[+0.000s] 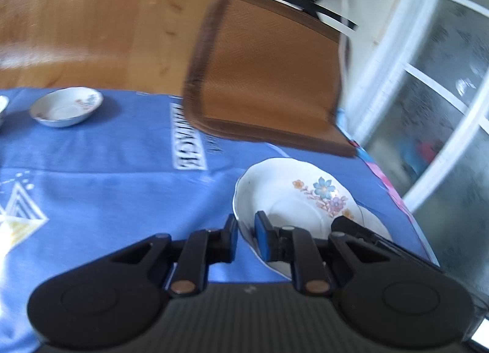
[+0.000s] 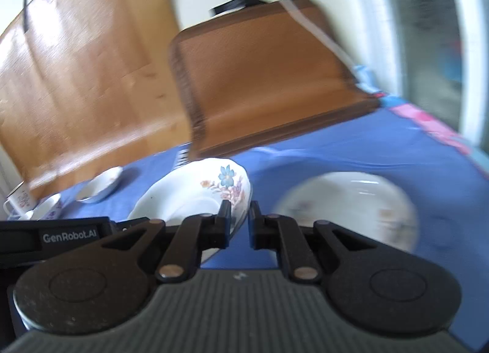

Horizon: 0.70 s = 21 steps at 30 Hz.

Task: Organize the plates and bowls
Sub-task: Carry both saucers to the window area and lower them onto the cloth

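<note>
A white floral bowl (image 1: 293, 194) is tilted above the blue tablecloth (image 1: 107, 175). My left gripper (image 1: 246, 238) is shut on its near rim, one finger inside and one outside. The bowl also shows in the right wrist view (image 2: 198, 191). My right gripper (image 2: 240, 223) touches the other side of the bowl, its left finger against the rim; its jaws stand slightly apart with nothing between them. A white flat plate (image 2: 351, 206) lies on the cloth to the right. A second small bowl (image 1: 65, 106) sits far left.
A brown chair back (image 1: 266, 74) stands at the table's far edge. A cup (image 2: 20, 200) and a saucer (image 2: 47, 206) sit at far left. A glass door (image 1: 443, 93) is on the right, past the table's edge.
</note>
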Available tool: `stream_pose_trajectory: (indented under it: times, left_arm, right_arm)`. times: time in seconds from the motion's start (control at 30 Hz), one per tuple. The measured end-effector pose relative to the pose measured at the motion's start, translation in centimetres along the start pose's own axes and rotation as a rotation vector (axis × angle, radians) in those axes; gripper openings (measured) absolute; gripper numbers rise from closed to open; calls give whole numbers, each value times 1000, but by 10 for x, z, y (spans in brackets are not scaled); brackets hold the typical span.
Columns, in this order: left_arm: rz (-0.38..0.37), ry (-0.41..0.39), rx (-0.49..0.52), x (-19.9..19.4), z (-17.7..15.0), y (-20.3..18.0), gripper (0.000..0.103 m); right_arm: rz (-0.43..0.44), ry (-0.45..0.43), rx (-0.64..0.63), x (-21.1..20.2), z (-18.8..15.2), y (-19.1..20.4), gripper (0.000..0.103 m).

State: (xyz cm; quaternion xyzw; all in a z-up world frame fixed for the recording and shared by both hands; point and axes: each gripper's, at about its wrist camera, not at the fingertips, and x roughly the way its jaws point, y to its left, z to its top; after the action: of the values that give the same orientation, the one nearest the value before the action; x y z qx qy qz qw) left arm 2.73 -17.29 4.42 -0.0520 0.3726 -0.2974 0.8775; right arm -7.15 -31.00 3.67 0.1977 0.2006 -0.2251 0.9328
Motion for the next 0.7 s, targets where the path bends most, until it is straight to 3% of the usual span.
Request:
stream_pose_trajectory:
  times: [0.27,0.57,0.7]
  left_arm:
    - [-45,48,100,27,-9,-68,14]
    - [-11,62,156,45,-12,-88,15]
    - [16,72,170,44,-12,-87,16]
  right_arm:
    - [-96,-31,71,-15,1,-53,14]
    - [-110,-27,107,-14,-5,-72,14]
    - [-117,-36,108,-14,-7,-70,19]
